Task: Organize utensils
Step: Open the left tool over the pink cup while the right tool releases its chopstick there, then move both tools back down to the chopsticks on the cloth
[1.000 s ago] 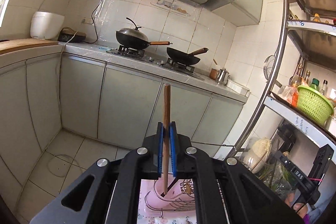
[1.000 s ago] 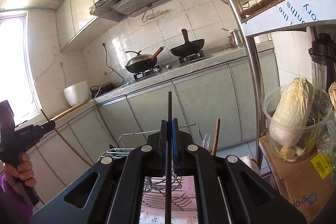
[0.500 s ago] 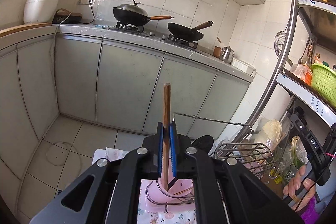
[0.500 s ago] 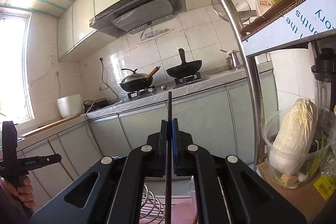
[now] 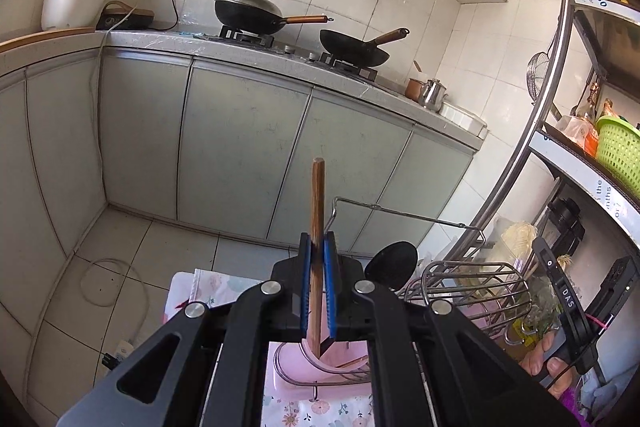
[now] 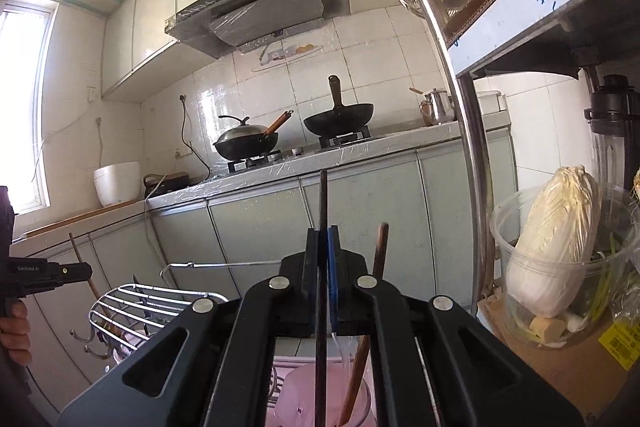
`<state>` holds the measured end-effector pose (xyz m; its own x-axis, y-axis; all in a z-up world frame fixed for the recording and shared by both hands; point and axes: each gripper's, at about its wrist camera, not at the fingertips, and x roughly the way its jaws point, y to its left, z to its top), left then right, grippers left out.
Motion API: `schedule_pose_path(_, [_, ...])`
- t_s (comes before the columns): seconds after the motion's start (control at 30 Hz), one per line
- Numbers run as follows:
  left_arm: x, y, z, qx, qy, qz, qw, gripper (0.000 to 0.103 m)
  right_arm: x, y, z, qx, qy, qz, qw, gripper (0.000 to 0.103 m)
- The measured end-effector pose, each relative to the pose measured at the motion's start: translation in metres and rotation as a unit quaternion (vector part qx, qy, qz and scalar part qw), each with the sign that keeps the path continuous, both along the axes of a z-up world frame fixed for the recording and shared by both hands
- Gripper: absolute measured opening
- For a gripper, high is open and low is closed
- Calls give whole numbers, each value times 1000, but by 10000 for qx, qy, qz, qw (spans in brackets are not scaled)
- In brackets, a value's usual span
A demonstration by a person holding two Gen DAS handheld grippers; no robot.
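Note:
My left gripper [image 5: 317, 247] is shut on a brown wooden utensil handle [image 5: 318, 203] that stands upright, its lower end over a pink holder [image 5: 298, 363] in a wire rack [image 5: 472, 279]. A black spoon head [image 5: 392, 265] shows just right of it. My right gripper [image 6: 323, 243] is shut on a thin dark utensil handle [image 6: 322, 203], upright, its lower end reaching toward a pink cup [image 6: 304, 395]. A second wooden handle [image 6: 378, 259] leans in that cup. The left gripper shows at the left edge of the right wrist view [image 6: 48, 273].
The wire dish rack [image 6: 132, 303] sits on a floral cloth [image 5: 320, 411]. A steel shelf post [image 6: 460, 107] and shelves stand at the right, with cabbage in a clear tub [image 6: 556, 247]. Counter with two woks [image 5: 248, 13] lies beyond.
Both cameras have tilted downward. The rack and pink holder have come into view under each gripper. Both grippers have stayed shut on their handles.

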<state>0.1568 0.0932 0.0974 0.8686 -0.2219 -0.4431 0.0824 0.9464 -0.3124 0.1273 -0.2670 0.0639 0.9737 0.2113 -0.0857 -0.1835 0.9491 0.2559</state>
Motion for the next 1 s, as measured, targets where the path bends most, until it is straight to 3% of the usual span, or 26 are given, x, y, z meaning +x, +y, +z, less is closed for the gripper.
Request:
schedule_pose_path(0.27, [0,-3,-1,-29,112,36,9999,7,-9,-1,-12,27,601,195,9980,5])
schedule_pose_path(0.37, [1,0,-2,-103,200,67,9997,20,-11,-1,-14,-20,814,269,9963,5])
schedule_pose_path(0.4, [0,1,-2,-143,220,97,9996,29,-12,0,-16,-44,870,284,9958,6])
schedule_pose_path(0.47, [-3,4,-1,-218,234,123,9994,32,-13,-1,-15,-70,1002,332,9944,7])
schedule_pose_path(0.5, [-4,5,-1,-237,243,122,9993,33,-14,-1,-15,-57,1044,357,9939,10])
schedule_pose_path(0.6, [-9,7,-1,-179,278,161,9993,35,-19,-2,-13,-28,1142,404,9926,38])
schedule_pose_path(0.63, [-11,6,-2,-150,291,157,9993,35,-21,-3,-13,-7,1146,417,9925,42])
schedule_pose_path(0.87, [-31,4,-7,4,378,94,9992,35,-45,0,-9,-116,1336,544,9895,45])
schedule_pose_path(1.0, [-42,-2,-18,70,549,-24,9985,35,-55,6,-17,-243,1719,716,9822,45])
